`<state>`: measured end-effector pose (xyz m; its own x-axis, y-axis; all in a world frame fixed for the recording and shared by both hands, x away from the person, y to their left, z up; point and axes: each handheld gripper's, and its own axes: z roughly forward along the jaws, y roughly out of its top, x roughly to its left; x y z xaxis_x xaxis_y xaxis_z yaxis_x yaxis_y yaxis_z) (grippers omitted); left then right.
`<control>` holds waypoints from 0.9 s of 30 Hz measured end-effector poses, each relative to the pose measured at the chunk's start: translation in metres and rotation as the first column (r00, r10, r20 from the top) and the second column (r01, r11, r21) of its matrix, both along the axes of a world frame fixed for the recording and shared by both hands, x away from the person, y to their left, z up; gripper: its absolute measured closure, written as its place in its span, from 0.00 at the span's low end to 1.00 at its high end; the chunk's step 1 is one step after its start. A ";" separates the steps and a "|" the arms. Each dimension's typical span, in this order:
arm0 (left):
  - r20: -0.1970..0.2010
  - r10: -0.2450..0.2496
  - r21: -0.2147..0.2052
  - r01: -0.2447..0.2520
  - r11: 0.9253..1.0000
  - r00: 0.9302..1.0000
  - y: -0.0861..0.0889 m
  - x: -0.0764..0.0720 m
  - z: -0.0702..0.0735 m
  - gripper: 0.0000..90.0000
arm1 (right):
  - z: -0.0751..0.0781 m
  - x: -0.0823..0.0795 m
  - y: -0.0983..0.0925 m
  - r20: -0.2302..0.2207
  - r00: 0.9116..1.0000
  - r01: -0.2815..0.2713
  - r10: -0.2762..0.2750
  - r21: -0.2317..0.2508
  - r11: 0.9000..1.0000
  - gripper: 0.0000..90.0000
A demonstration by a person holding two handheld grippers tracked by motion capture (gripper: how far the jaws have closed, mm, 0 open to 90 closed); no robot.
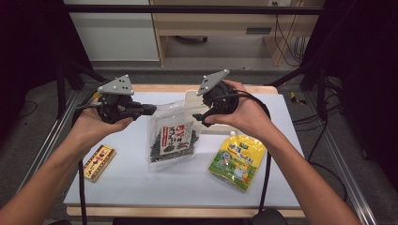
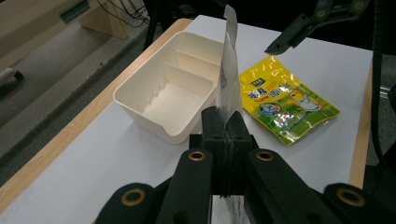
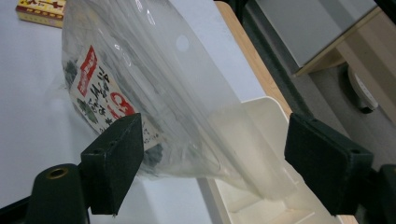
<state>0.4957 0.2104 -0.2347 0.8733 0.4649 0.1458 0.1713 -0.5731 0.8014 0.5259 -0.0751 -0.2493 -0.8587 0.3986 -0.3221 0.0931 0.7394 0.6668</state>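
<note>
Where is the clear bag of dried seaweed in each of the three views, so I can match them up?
High view: the seaweed bag hangs at centre, its top edge pinched by the left claw.
Left gripper view: the bag stands edge-on, rising from that claw's shut jaws.
Right gripper view: the bag spans the upper left, between the open right claw jaws.
Shared landmark: the white bin.

Looks like a lab or test room, not a home. The white desk [image 1: 141,187] sits inside a black metal frame [image 1: 187,9] on grey carpet [image 1: 28,122], and loose cables [image 1: 291,42] hang by plain wooden furniture [image 1: 211,23] behind. Tracking plates [image 1: 116,86] on the handheld claws point to a recording rig.
</note>
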 end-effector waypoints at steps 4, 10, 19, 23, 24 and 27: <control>0.003 -0.013 0.002 0.013 1.000 1.000 -0.001 -0.001 0.001 0.99 | -0.007 0.006 0.008 -0.035 0.999 -0.033 0.032 -0.035 0.999 0.23; 0.008 -0.028 0.010 0.028 1.000 1.000 -0.001 -0.003 0.001 0.99 | -0.014 0.010 0.017 -0.066 0.995 -0.085 0.081 -0.063 0.994 0.30; 0.019 -0.013 0.023 0.013 1.000 1.000 0.001 -0.001 -0.001 0.99 | -0.020 0.009 0.026 -0.116 0.979 -0.181 0.167 -0.117 0.977 0.61; 0.040 0.005 0.030 -0.006 1.000 0.999 0.001 -0.001 -0.002 0.97 | -0.019 0.004 0.030 -0.144 0.970 -0.212 0.195 -0.114 0.971 0.85; 0.039 0.011 0.026 -0.012 1.000 0.999 0.001 0.000 -0.002 0.96 | -0.018 0.003 0.031 -0.154 0.969 -0.211 0.193 -0.112 0.971 0.89; 0.051 0.032 0.020 -0.033 0.999 0.998 0.002 -0.001 -0.006 0.85 | -0.017 0.003 0.032 -0.165 0.969 -0.204 0.185 -0.109 0.973 0.90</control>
